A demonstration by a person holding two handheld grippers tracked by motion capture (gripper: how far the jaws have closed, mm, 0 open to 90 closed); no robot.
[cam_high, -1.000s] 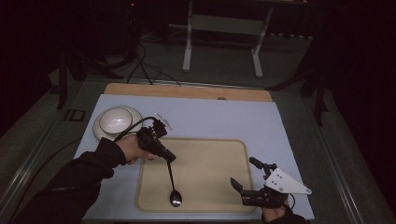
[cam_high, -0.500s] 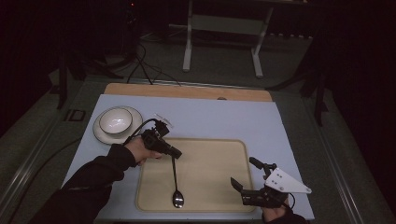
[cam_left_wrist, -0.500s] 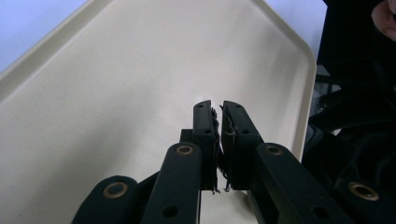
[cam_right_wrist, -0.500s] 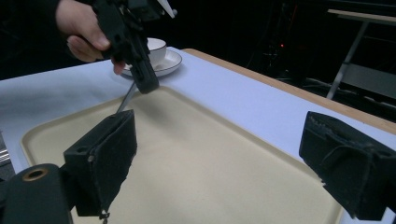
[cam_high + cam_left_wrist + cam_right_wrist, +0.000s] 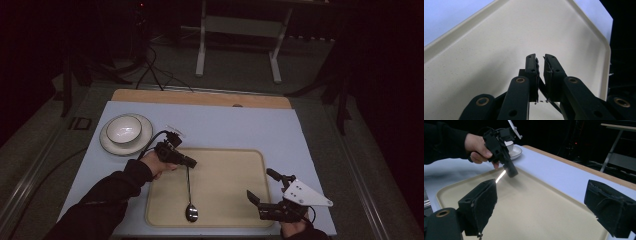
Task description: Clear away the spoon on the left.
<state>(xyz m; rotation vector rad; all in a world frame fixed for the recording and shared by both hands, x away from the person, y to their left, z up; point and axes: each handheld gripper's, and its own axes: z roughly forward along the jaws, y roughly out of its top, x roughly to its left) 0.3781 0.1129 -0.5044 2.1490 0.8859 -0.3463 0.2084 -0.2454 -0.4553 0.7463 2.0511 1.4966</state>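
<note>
Down comes the spoon (image 5: 189, 192): a second ago it hung tilted from the left gripper (image 5: 189, 162), and now it lies flat on the tray (image 5: 235, 165), with its bowl end near the front rim. The left hand (image 5: 156, 164) has sunk toward the tray too. The spoon's handle tip is between the jaws of the left gripper. Those jaws are almost closed, with just a thin gap, and they have just been opening a little. In the left gripper view I cannot tell if the pads press on the handle or have let go.

My guess is that this is the step of setting the spoon down on the tray. Next, the jaws need to open more and the hand needs to lift away without dragging the spoon.

Off to the side of the spoon, the right gripper (image 5: 257, 186) rests at the tray's near corner. Its jaws stand wide apart with nothing between them.

Behind the left gripper, a white bowl (image 5: 123, 128) sits on a plate (image 5: 142, 141). The tray lies on a pale blue mat (image 5: 235, 127) over a wooden table (image 5: 200, 98). The room around is dark, with a metal stand (image 5: 237, 25) at the back.
</note>
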